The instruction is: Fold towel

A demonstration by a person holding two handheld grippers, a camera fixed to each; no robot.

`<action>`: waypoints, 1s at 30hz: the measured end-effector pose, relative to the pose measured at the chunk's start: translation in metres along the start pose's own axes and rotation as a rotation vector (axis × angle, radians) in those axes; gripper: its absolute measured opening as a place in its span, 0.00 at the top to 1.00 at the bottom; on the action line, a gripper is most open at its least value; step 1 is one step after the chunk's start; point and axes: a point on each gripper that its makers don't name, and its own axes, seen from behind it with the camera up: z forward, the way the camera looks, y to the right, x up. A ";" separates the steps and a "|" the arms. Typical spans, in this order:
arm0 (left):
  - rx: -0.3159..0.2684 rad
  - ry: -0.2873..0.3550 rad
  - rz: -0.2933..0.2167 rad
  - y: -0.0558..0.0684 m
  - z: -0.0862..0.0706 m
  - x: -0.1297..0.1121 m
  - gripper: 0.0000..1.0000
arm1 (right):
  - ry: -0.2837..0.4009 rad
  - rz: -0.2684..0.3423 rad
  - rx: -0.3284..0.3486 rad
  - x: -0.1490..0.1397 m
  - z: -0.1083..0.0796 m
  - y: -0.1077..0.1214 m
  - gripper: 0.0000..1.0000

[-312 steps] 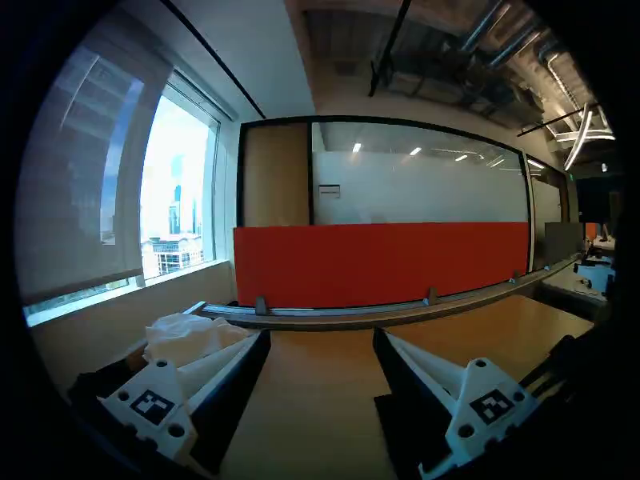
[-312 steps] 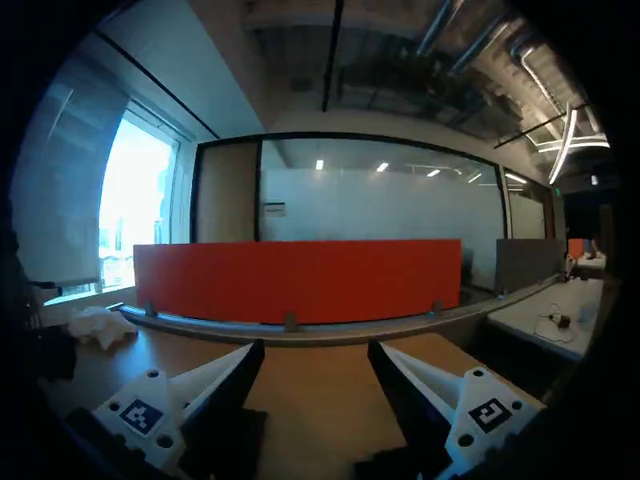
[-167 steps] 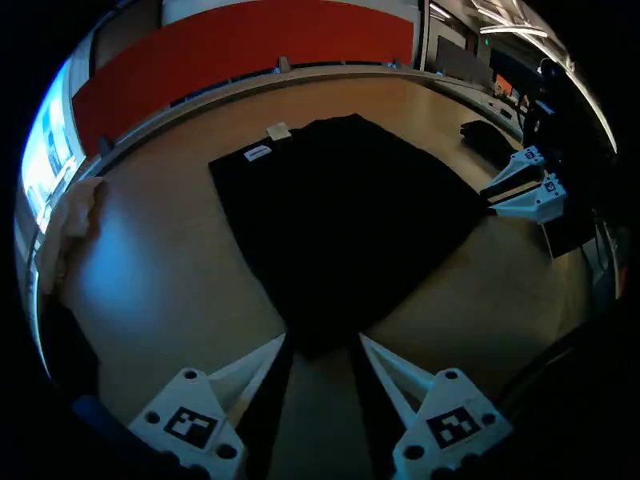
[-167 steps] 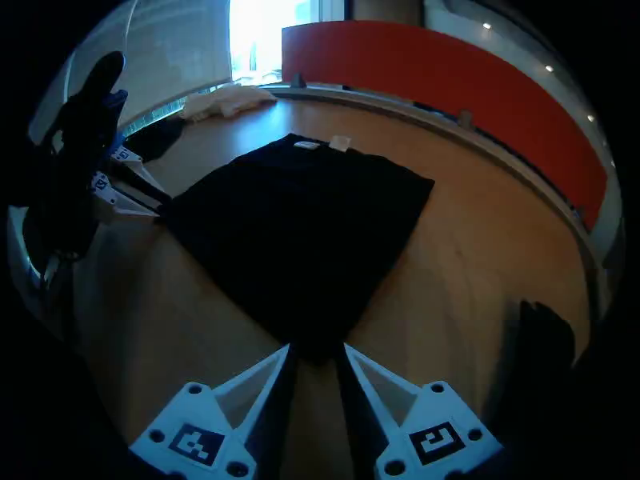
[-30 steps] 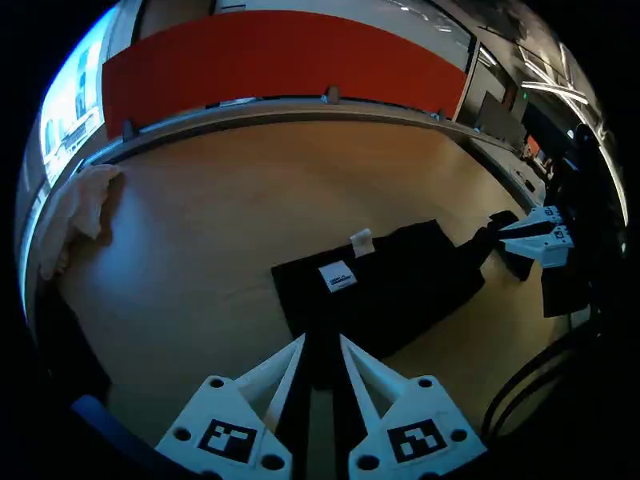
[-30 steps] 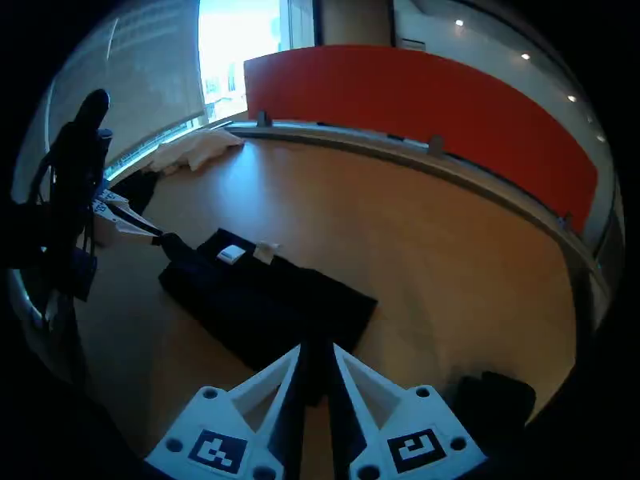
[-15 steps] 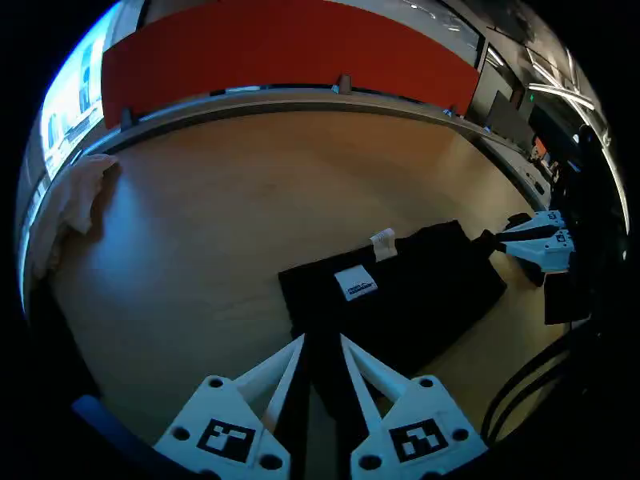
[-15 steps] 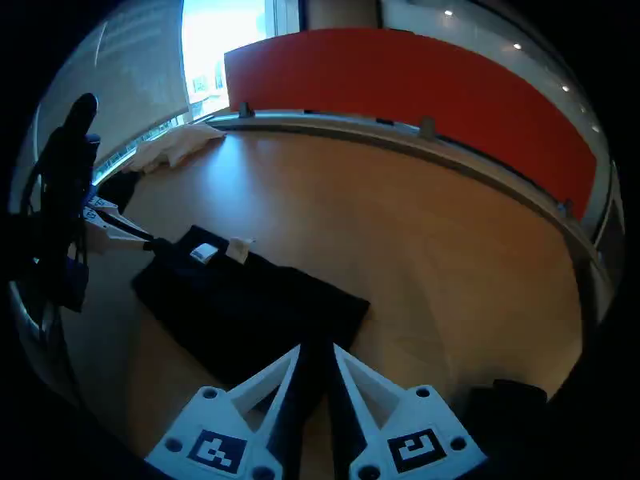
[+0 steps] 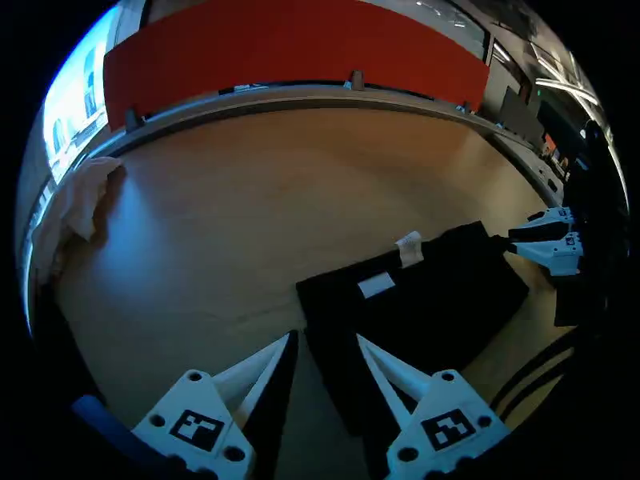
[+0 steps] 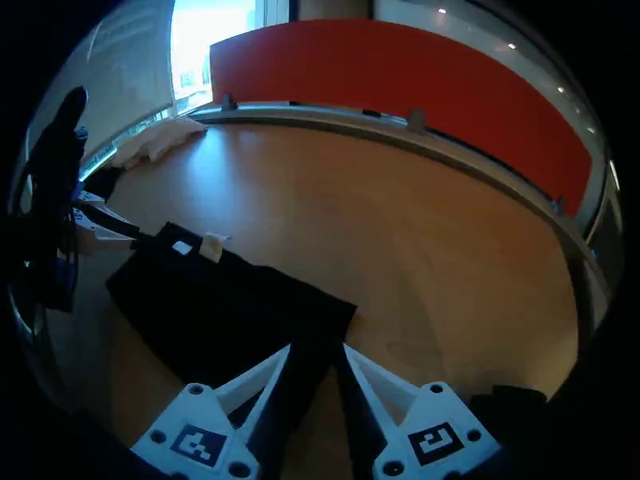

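My left gripper hangs low over the table, tilted down, its fingers spread wide and holding nothing. The towel's left end lies on the wood under and between them. In the right gripper view a dark-sleeved hand holds it at that same end.

My right gripper points down at the towel's right end. Its fingers stand partly apart with the corner of the cloth between them. I cannot tell whether they touch it. In the left gripper view it sits level at that corner.

The towel is black, folded into a flat long strip lying on the table. It stretches from one gripper to the other, well short of the far edge, where a red divider runs.

I count one towel with two small white tags near its left end. One crumpled cream cloth lies at the table's far left corner. There are two grippers.
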 end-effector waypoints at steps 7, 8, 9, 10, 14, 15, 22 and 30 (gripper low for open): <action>0.034 0.017 0.008 -0.009 -0.003 0.006 0.25 | 0.012 -0.016 -0.027 0.004 -0.001 0.007 0.30; 0.035 0.018 0.007 -0.010 -0.004 0.006 0.19 | 0.014 -0.020 -0.030 0.004 -0.001 0.008 0.29; 0.035 0.018 0.005 -0.010 -0.005 0.006 0.14 | 0.016 -0.022 -0.032 0.005 -0.001 0.008 0.27; 0.034 0.019 0.001 -0.011 -0.006 0.006 0.08 | 0.019 -0.023 -0.036 0.005 -0.001 0.009 0.22; 0.042 0.027 -0.014 -0.015 -0.009 0.006 0.06 | 0.025 -0.020 -0.044 0.007 -0.002 0.011 0.11; 0.045 0.029 -0.017 -0.016 -0.010 0.006 0.06 | 0.027 -0.019 -0.046 0.007 -0.002 0.011 0.08; 0.047 0.031 -0.019 -0.017 -0.013 0.004 0.06 | 0.038 -0.011 -0.051 0.009 -0.005 0.011 0.00; 0.040 0.032 -0.027 -0.012 -0.017 0.000 0.06 | 0.040 -0.004 -0.047 0.009 -0.011 0.010 0.00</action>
